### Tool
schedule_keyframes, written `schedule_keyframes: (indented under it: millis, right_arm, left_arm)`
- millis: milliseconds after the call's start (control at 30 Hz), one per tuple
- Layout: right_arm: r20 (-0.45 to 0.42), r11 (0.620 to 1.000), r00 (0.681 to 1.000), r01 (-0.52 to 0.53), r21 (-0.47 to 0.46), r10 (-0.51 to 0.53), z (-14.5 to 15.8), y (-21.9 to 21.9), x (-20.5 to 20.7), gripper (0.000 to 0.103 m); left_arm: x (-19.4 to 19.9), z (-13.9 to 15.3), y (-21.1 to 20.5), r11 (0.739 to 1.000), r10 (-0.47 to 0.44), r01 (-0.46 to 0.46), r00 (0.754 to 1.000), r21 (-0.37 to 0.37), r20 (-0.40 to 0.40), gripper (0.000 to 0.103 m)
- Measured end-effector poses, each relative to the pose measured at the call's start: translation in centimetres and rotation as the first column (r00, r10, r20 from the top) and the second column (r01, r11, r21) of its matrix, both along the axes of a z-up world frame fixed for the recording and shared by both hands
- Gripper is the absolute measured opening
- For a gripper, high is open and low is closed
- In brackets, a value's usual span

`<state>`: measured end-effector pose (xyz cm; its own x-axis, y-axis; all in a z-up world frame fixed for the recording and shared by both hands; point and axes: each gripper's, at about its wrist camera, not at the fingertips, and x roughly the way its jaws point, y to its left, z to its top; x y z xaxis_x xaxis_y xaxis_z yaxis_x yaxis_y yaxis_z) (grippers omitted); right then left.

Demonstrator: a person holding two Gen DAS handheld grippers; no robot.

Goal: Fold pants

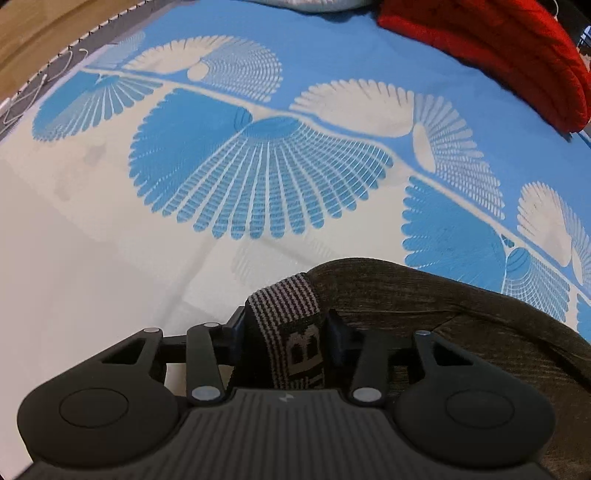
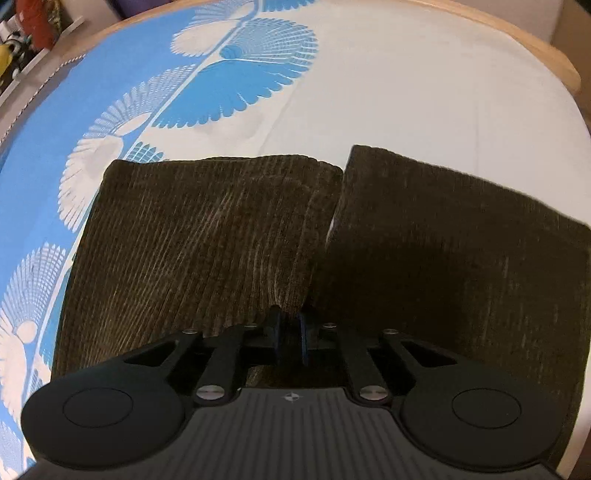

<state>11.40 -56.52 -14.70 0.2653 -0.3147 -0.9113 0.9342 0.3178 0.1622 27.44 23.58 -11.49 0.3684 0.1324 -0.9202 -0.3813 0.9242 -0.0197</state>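
Dark brown corduroy pants (image 2: 207, 236) lie on a blue and white patterned bed sheet (image 2: 406, 92). Both legs point away in the right wrist view, with a narrow gap between them. My right gripper (image 2: 290, 332) is shut on the pants fabric at the crotch, where the legs meet. In the left wrist view my left gripper (image 1: 286, 332) is shut on the striped grey and black waistband (image 1: 284, 302), which carries lettering. The rest of the pants (image 1: 443, 302) bulges to the right of it.
A red quilted garment (image 1: 498, 48) lies at the far right of the bed. A white item (image 1: 314, 3) sits at the far edge. The wooden bed frame (image 2: 535, 48) curves along the far right. Shelves with clutter (image 2: 22, 40) stand at the far left.
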Motion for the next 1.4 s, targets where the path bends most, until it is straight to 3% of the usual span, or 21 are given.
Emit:
schedule_keyframes:
  millis: [100, 200, 267, 300, 367, 433, 600, 733, 767, 800, 867, 900, 967, 1033, 1100, 1133, 1200, 1267, 1400]
  right_arm:
    - [-0.069, 0.989, 0.998, -0.012, -0.148, 0.002, 2.4, 2.0, 1.1, 0.028]
    - [0.068, 0.977, 0.994, -0.071, -0.199, 0.086, 4.3, 3.6, 2.3, 0.029]
    - [0.168, 0.967, 0.964, -0.172, -0.188, 0.204, 4.5, 4.7, 4.2, 0.037]
    - [0.217, 0.954, 0.935, -0.246, -0.172, 0.28, 4.3, 5.3, 5.4, 0.041]
    - [0.245, 0.927, 0.895, -0.343, -0.155, 0.372, 3.9, 6.4, 7.8, 0.044]
    - [0.247, 0.909, 0.875, -0.394, -0.136, 0.416, 3.0, 7.1, 10.3, 0.047]
    - [0.19, 0.935, 0.916, -0.352, -0.045, 0.354, -0.4, 7.0, 14.6, 0.05]
    - [0.08, 0.937, 0.941, -0.315, -0.154, 0.329, -0.9, 8.6, 16.7, 0.05]
    - [0.047, 0.93, 0.941, -0.324, -0.176, 0.336, -1.0, 8.9, 17.1, 0.042]
    - [0.003, 0.922, 0.941, -0.33, -0.202, 0.337, -1.1, 9.2, 17.6, 0.022]
    - [-0.061, 0.908, 0.94, -0.339, -0.248, 0.335, -1.4, 9.2, 18.5, 0.007]
    - [-0.069, 0.909, 0.945, -0.328, -0.257, 0.321, -1.2, 8.8, 18.9, 0.006]
    - [0.03, 0.936, 0.969, -0.229, -0.267, 0.246, -0.2, 7.2, 18.7, 0.006]
    - [0.176, 0.952, 0.955, -0.198, -0.232, 0.241, -0.1, 5.2, 19.1, 0.006]
    - [0.235, 0.96, 0.938, -0.216, -0.176, 0.254, -0.8, 3.9, 19.4, 0.008]
    - [0.23, 0.96, 0.938, -0.223, -0.168, 0.258, -1.0, 3.6, 19.3, 0.012]
    - [0.237, 0.954, 0.932, -0.231, -0.189, 0.273, -1.0, 3.3, 18.2, 0.03]
    - [0.236, 0.938, 0.916, -0.278, -0.207, 0.323, -0.7, 3.4, 16.9, 0.038]
    - [0.182, 0.885, 0.887, -0.364, -0.292, 0.425, 0.7, 4.2, 13.1, 0.039]
  left_arm:
    - [-0.1, 0.4, 0.4, 0.999, 0.033, -0.033, 0.999, -0.028, 0.021, 0.047]
    - [-0.1, 0.6, 0.2, 0.999, 0.034, -0.034, 0.999, -0.018, 0.021, 0.047]
    - [0.0, 0.5, 0.0, 1.0, 0.027, -0.027, 1.0, -0.007, 0.013, 0.048]
    - [0.1, 0.4, -0.1, 1.0, 0.022, -0.022, 1.0, 0.0, 0.009, 0.048]
    - [0.2, 0.3, -0.3, 1.0, 0.01, -0.01, 1.0, 0.013, 0.001, 0.048]
    - [0.3, 0.3, -0.6, 1.0, -0.003, 0.003, 1.0, 0.027, -0.005, 0.048]
    - [0.5, 0.2, -0.6, 0.999, -0.021, 0.022, 1.0, 0.034, -0.018, 0.049]
    - [0.6, 0.1, -0.4, 0.999, -0.032, 0.033, 0.999, 0.025, -0.025, 0.049]
    - [0.6, 0.0, -0.4, 0.999, -0.036, 0.036, 0.999, 0.021, -0.026, 0.049]
    - [0.6, -0.1, -0.3, 0.999, -0.038, 0.039, 0.999, 0.019, -0.027, 0.049]
    - [0.7, -0.2, -0.3, 0.999, -0.047, 0.047, 0.999, 0.015, -0.027, 0.049]
    - [0.7, -0.3, -0.3, 0.998, -0.053, 0.054, 0.998, 0.011, -0.025, 0.049]
    - [0.7, -0.3, -0.4, 0.998, -0.068, 0.068, 0.998, 0.003, -0.017, 0.049]
    - [0.7, -0.3, -0.6, 0.997, -0.076, 0.076, 0.997, 0.003, -0.009, 0.049]
    - [0.8, -0.2, -0.8, 0.995, -0.096, 0.096, 0.995, 0.005, -0.003, 0.05]
    - [0.8, -0.2, -0.8, 0.995, -0.103, 0.103, 0.995, 0.007, -0.002, 0.05]
    - [0.9, -0.2, -0.7, 0.994, -0.105, 0.105, 0.994, 0.001, -0.006, 0.052]
    - [1.0, -0.1, -0.6, 0.994, -0.112, 0.112, 0.994, -0.001, -0.011, 0.054]
    - [1.1, 1.0, -0.9, 0.992, -0.121, 0.122, 0.993, 0.034, -0.009, 0.055]
